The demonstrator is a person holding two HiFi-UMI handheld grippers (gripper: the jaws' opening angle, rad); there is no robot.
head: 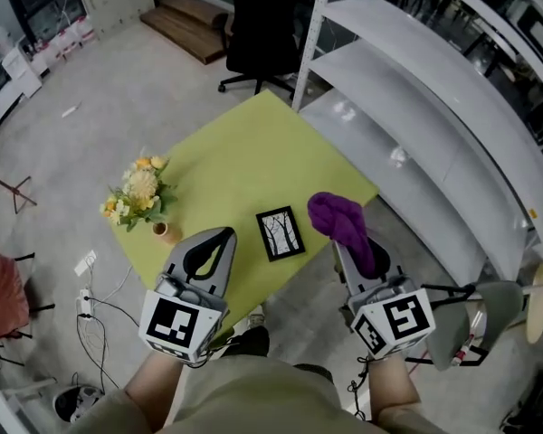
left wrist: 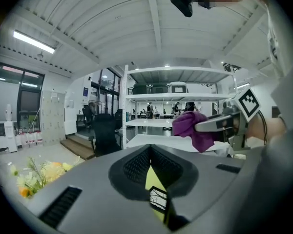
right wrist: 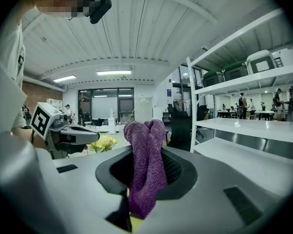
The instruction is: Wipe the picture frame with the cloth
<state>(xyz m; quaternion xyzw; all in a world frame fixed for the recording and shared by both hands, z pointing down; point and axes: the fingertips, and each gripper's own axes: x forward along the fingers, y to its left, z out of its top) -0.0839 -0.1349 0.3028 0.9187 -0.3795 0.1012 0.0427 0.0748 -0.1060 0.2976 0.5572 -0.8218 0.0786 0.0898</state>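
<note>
Black-framed picture of bare trees [head: 281, 233] lies flat and face up near the front edge of a square yellow-green table [head: 244, 152], within easy reach, apparently so it can be wiped where it sits. A purple knitted cloth [head: 339, 220] is clamped in the right gripper [head: 347, 245], bunched above the jaw tips at the frame's 3 o'clock and apart from it; wiping appears not yet begun. The left gripper [head: 221, 236], at the frame's 8 o'clock, has its jaws together on nothing, probably free to steady the frame. Both forearms reach forward from the person's body, with the grippers angled slightly toward each other. A yellow-and-white flower posy [head: 138, 193] stands at the frame's 9 o'clock.
</note>
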